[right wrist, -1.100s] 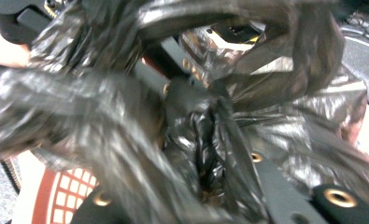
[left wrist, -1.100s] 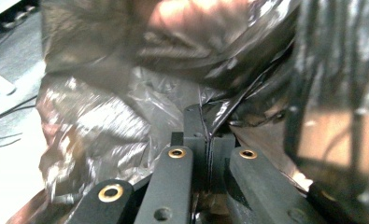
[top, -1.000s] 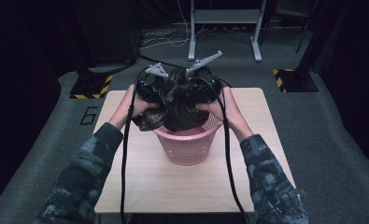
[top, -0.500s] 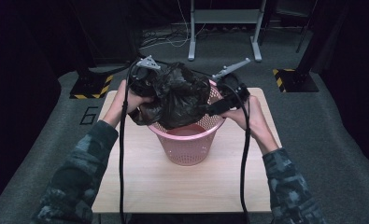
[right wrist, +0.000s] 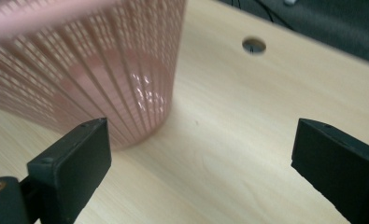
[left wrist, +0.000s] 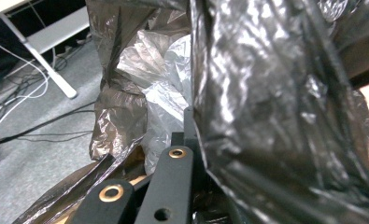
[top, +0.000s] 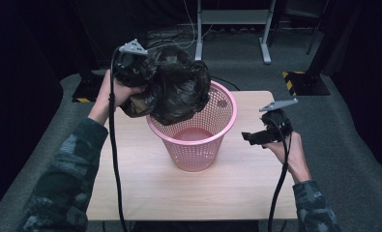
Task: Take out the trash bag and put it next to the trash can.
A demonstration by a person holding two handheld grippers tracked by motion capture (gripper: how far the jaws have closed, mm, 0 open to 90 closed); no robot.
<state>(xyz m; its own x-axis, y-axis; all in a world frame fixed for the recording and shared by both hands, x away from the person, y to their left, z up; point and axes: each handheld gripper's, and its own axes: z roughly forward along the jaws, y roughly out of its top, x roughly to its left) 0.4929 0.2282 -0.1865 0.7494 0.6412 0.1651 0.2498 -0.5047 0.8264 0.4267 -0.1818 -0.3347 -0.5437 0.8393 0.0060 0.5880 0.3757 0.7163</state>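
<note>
The desk (top: 237,193) is a pale wood-grain top, bare around the pink mesh basket (top: 217,121) that stands upright near its middle; in my right gripper view a round hole (right wrist: 254,45) is cut through the top near its far edge. Grey carpet (top: 353,145) surrounds the desk, and the room beyond it is dark. Behind the desk stand the legs of a metal frame (top: 232,19), with loose cables (top: 174,36) lying on the floor beside it, and two yellow-and-black striped markers (top: 295,82) sit on the floor at either far corner. My left gripper (top: 133,63) is raised over the basket's left rim, and its fingers are closed on a crumpled black plastic bag (top: 179,89), which bulges over the basket's opening; from the high view I cannot tell whether the bag touches the rim. In my left gripper view the glossy bag (left wrist: 275,102) crowds the lens, with folds pressed against the one finger (left wrist: 189,126) I can see. My right gripper (top: 249,137) is held low over the desk, to the right of the basket and apart from it. Its fingers (right wrist: 74,163) are spread wide with nothing between them, and the basket's wall (right wrist: 79,70) stands just ahead of them.
</note>
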